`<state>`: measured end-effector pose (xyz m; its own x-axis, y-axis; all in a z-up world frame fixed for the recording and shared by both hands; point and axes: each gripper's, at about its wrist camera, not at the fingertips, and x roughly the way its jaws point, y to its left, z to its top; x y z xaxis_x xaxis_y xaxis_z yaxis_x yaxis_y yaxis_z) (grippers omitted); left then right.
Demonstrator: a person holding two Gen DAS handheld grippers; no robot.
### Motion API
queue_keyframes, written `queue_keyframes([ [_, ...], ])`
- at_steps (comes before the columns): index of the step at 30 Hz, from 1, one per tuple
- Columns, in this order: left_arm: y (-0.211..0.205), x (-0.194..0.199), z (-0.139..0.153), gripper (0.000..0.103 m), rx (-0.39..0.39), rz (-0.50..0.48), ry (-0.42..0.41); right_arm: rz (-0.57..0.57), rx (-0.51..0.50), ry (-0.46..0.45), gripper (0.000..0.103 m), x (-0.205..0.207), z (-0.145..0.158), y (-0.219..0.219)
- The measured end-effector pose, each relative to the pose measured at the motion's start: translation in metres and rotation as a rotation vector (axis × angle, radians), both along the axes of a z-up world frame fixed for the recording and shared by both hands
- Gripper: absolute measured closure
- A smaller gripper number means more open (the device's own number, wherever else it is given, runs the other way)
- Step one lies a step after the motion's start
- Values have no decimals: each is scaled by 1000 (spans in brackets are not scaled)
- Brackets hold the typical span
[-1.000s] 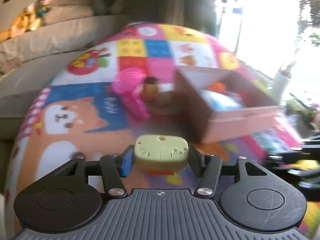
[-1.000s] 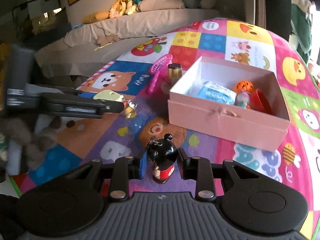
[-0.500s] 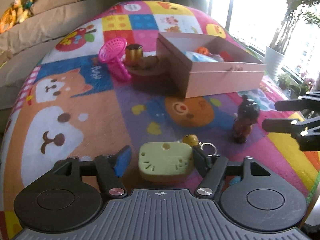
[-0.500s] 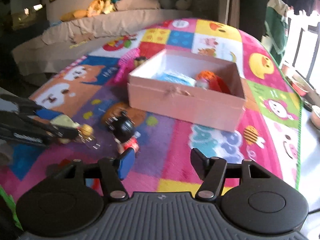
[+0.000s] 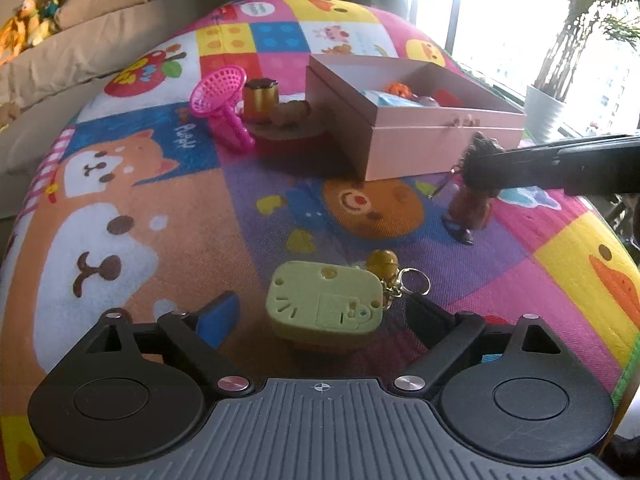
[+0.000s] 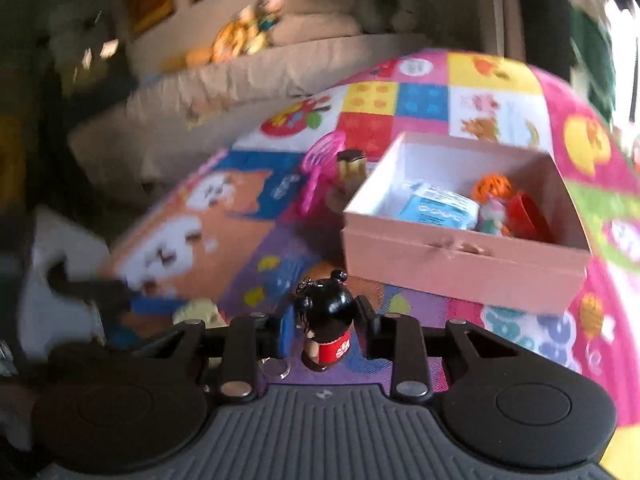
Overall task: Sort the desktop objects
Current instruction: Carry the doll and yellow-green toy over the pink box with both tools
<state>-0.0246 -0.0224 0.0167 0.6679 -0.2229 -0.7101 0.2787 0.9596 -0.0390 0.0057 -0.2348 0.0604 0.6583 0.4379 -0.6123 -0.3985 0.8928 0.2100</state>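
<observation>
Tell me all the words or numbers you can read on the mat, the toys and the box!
"Puppy", or so it seems: white letters, sideways, on the blue square of the play mat beside the dog's face.
White oval sign at the mat's far edge: print too small to read.
Blue carton in the pink box: print too blurred to read.
Doll: a white mark on its red dress, not letters I can read.
</observation>
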Motion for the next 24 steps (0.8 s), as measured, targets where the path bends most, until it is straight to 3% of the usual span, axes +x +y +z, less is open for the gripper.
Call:
queue_keyframes([
  [2,1,1,0,8,0,5,2,-89,-25,41,49,3,-9,-18],
  [6,0,2,-1,6,-3,7,4,-214,-124,52,43,-7,-24,-44],
  [8,-1,2,-2,6,-2,5,3,-231,-152,44,30,-16,-27,-51],
  [10,-2,2,-2,5,0,3,2,-224,-162,28,24,-23,-27,-51],
  [19,-4,1,-2,4,5,-3,5,-69,-218,-85,18,-27,-30,-16],
  [24,-4,-1,-2,4,5,-3,6,-54,-250,-94,17,-8,-40,-3],
])
